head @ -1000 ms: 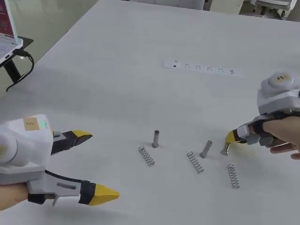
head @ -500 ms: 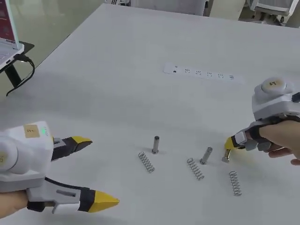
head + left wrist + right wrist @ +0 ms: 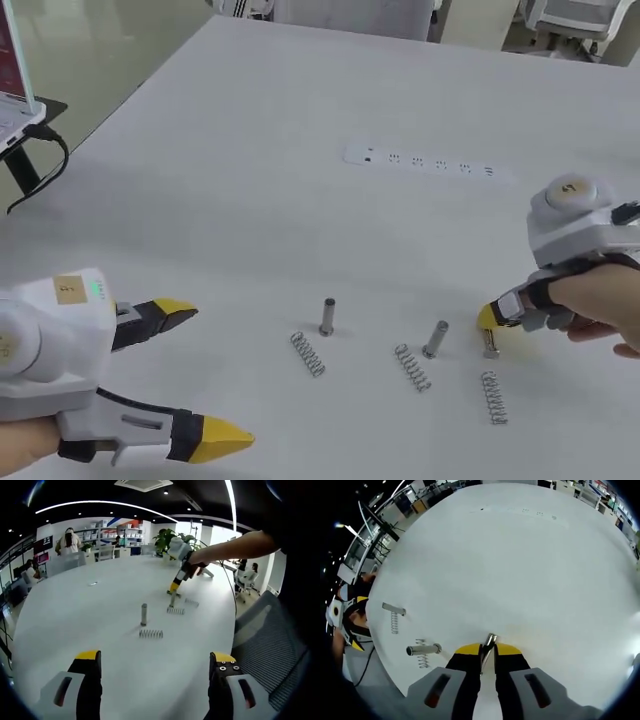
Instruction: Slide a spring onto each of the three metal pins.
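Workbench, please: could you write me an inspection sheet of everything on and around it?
Surface: white table, smooth.
Job's things: left pin and middle pin stand bare; third pin is in the right gripper. Left spring, middle spring and right spring lie loose, none on a pin.
Clutter: white power strip farther back.
Grippers: left gripper open, apart from the parts; right gripper shut on the third pin.
Cables: dark cable by a laptop, off the table.
Surroundings: office chairs beyond the table.
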